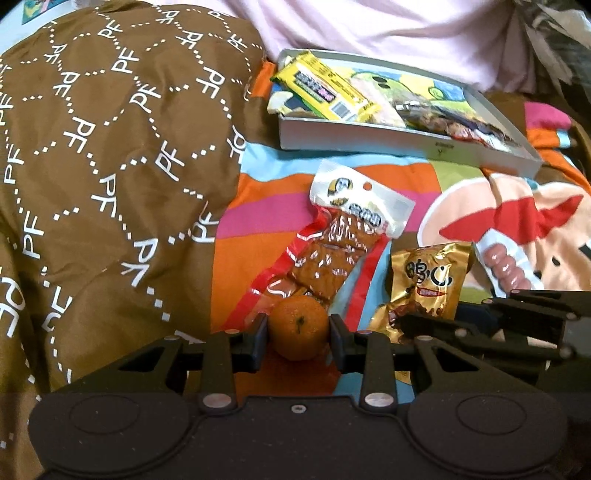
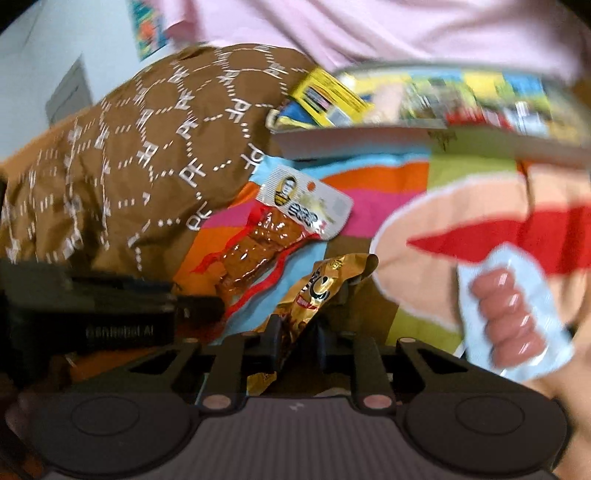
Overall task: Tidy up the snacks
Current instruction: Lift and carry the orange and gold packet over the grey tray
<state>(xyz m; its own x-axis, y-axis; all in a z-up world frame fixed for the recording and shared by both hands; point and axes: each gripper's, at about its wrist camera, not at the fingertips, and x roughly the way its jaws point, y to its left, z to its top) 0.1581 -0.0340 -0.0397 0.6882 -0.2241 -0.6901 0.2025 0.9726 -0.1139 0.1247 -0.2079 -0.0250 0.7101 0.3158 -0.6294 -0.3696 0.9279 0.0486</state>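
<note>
My left gripper (image 1: 298, 334) is shut on a small orange (image 1: 297, 319), one pad on each side of the fruit. My right gripper (image 2: 297, 332) is shut on the lower end of a gold snack packet (image 2: 325, 284), which stands up crumpled between the pads. That same packet (image 1: 430, 280) appears in the left wrist view, just right of the orange. A clear packet of brown strips with a red border (image 1: 340, 240) lies beyond the orange on the bedspread. A sausage packet (image 2: 513, 314) lies to the right. Farther back is a shallow grey box (image 1: 369, 136) holding a yellow packet (image 1: 325, 88) and other snacks.
A brown quilt with white PF lettering (image 1: 110, 147) bulges on the left. Everything rests on a soft, brightly striped bedspread (image 1: 399, 173). Pink cloth (image 1: 369, 29) lies behind the box. The left gripper's black body (image 2: 110, 314) sits close on the left of the right wrist view.
</note>
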